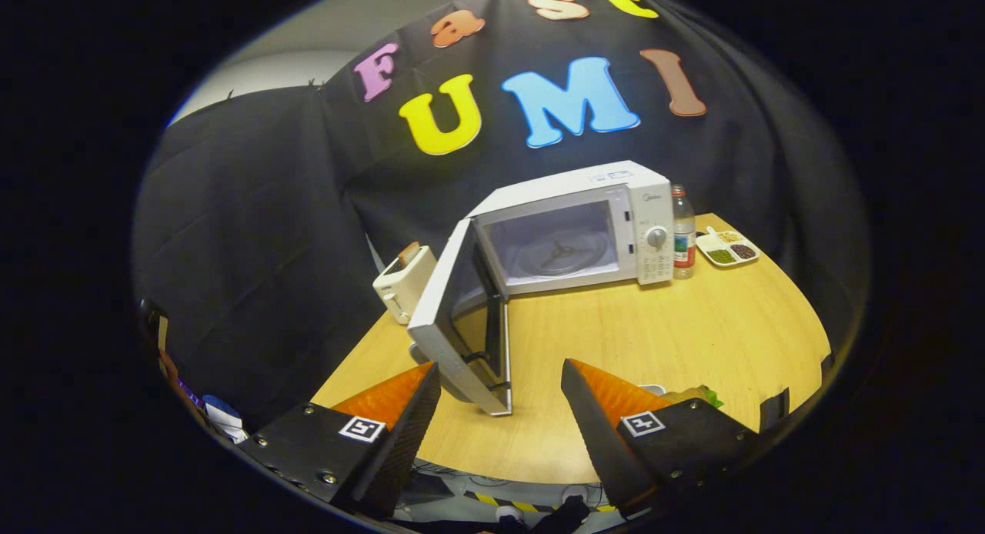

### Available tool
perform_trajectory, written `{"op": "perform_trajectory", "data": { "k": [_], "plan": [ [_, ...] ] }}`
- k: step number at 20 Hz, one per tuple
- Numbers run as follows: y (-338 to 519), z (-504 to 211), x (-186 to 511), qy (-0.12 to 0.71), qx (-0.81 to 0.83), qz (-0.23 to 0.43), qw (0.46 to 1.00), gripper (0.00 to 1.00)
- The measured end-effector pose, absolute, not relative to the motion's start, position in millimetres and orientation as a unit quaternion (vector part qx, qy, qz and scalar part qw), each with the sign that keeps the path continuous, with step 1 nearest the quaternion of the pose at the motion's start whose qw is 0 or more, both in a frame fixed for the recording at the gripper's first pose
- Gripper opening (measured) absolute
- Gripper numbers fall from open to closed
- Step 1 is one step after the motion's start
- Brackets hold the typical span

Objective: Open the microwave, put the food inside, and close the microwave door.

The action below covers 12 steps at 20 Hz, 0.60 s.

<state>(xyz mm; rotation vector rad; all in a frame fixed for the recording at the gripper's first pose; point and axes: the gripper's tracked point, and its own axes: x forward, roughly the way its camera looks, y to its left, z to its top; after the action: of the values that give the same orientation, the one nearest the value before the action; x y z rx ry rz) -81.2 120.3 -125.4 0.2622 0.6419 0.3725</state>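
A white microwave stands on the wooden table beyond my fingers. Its door is swung wide open toward me, hinged on the left, and its lower edge reaches almost between my fingertips. The cavity is lit and holds a bare glass turntable. My gripper is open, its fingers spread apart with nothing between them. Just behind the right finger, a plate of food with something green peeks out, mostly hidden.
A white toaster with bread in it sits left of the microwave, behind the open door. A drink bottle stands at the microwave's right side, and a divided white dish of beans lies beyond it. The table's near edge runs just under my fingers.
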Motion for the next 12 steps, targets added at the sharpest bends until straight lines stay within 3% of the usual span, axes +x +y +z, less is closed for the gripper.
{"op": "perform_trajectory", "data": {
  "k": [7,12],
  "plan": [
    [34,-145,-66,0.349,0.18,0.122,0.911,0.96],
    [-3,-192,-78,0.425,0.182,0.1,0.881,0.96]
  ]
}}
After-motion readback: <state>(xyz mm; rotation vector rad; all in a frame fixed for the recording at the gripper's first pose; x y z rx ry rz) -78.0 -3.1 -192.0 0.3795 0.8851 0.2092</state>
